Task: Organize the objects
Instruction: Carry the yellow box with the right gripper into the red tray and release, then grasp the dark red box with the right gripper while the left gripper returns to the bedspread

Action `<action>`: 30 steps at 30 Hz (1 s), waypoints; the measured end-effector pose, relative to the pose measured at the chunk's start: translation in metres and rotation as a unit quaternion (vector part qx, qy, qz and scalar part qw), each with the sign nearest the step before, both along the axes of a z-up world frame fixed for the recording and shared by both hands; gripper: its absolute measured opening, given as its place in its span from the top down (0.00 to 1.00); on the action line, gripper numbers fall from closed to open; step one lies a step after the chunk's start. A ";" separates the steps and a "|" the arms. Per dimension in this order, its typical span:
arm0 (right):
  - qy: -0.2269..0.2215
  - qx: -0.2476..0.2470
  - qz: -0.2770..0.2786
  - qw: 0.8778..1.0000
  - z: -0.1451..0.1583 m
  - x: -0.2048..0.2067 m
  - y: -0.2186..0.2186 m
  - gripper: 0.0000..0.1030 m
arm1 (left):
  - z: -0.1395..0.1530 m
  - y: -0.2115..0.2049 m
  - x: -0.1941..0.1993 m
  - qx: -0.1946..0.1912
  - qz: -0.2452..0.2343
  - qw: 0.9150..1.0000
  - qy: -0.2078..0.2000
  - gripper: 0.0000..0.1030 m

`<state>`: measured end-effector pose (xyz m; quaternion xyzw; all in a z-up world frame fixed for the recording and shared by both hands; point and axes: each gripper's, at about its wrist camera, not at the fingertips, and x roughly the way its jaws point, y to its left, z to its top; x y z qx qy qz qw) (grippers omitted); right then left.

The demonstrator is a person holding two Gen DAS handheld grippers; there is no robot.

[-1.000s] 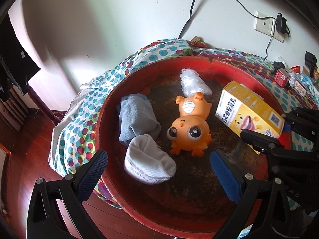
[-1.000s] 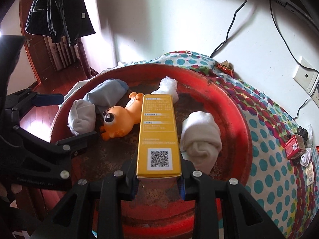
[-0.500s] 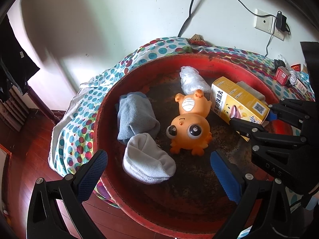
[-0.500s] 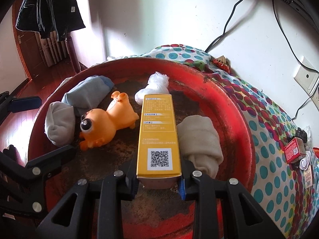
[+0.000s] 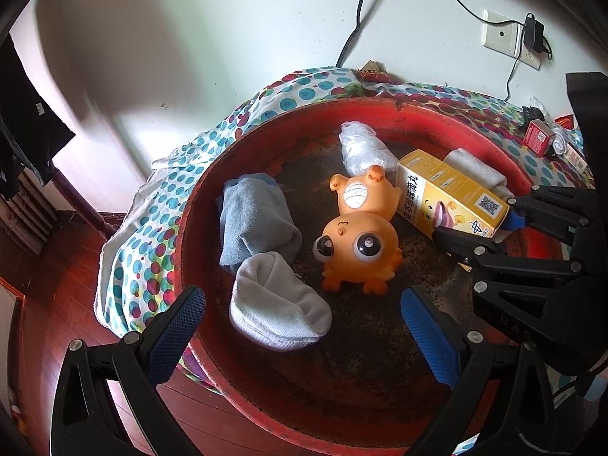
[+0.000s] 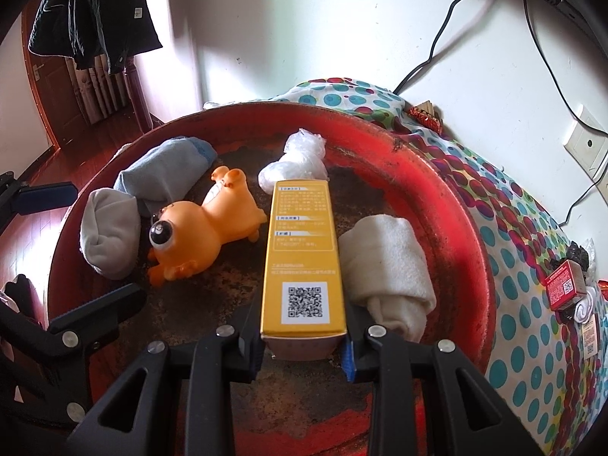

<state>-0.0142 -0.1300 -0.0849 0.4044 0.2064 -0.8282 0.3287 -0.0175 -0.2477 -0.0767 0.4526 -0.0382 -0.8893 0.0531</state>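
Note:
A round red tray (image 5: pixel 235 376) (image 6: pixel 467 228) holds an orange frog toy (image 5: pixel 361 235) (image 6: pixel 201 228), a grey-blue sock (image 5: pixel 254 220) (image 6: pixel 167 171), a white sock (image 5: pixel 277 304) (image 6: pixel 108 235), a plastic-wrapped bundle (image 5: pixel 361 148) (image 6: pixel 296 159) and a cream rolled sock (image 5: pixel 475 169) (image 6: pixel 387 273). My right gripper (image 6: pixel 304 345) (image 5: pixel 478 228) is shut on a yellow box (image 6: pixel 304 250) (image 5: pixel 448 193), held low over the tray between the frog and the cream sock. My left gripper (image 5: pixel 304 326) is open and empty over the tray's near side, by the white sock.
The tray lies on a polka-dot cloth (image 5: pixel 152 235) (image 6: pixel 532 288) against a white wall with a socket (image 5: pixel 501 34) and cables. Small red boxes (image 6: pixel 562 288) (image 5: pixel 537 136) sit on the cloth at the right. Wooden floor (image 5: pixel 57 304) lies below at the left.
My right gripper has carried the yellow box down and forward into the tray, close beside the frog toy and the cream sock. My left gripper has stayed open and nearly still.

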 end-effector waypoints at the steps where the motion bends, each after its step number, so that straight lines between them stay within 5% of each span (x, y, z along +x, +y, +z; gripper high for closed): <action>1: -0.001 0.000 0.001 1.000 0.000 0.000 0.000 0.69 | -0.001 0.000 0.000 -0.001 0.000 1.000 -0.001 0.00; 5: -0.002 -0.004 0.000 1.000 0.004 0.002 0.002 0.54 | -0.001 0.001 -0.001 -0.003 -0.001 1.000 -0.001 0.00; 11: 0.000 -0.023 -0.005 1.000 0.017 0.006 0.015 0.47 | -0.002 0.002 -0.001 -0.007 -0.003 1.000 -0.002 0.00; 22: 0.007 -0.064 -0.045 0.997 0.045 0.000 0.075 0.46 | -0.005 0.011 0.000 -0.025 -0.011 1.000 -0.004 0.00; 30: 0.010 -0.056 -0.130 0.990 0.038 -0.033 0.151 0.46 | -0.006 0.015 -0.001 -0.033 -0.013 0.999 -0.004 0.00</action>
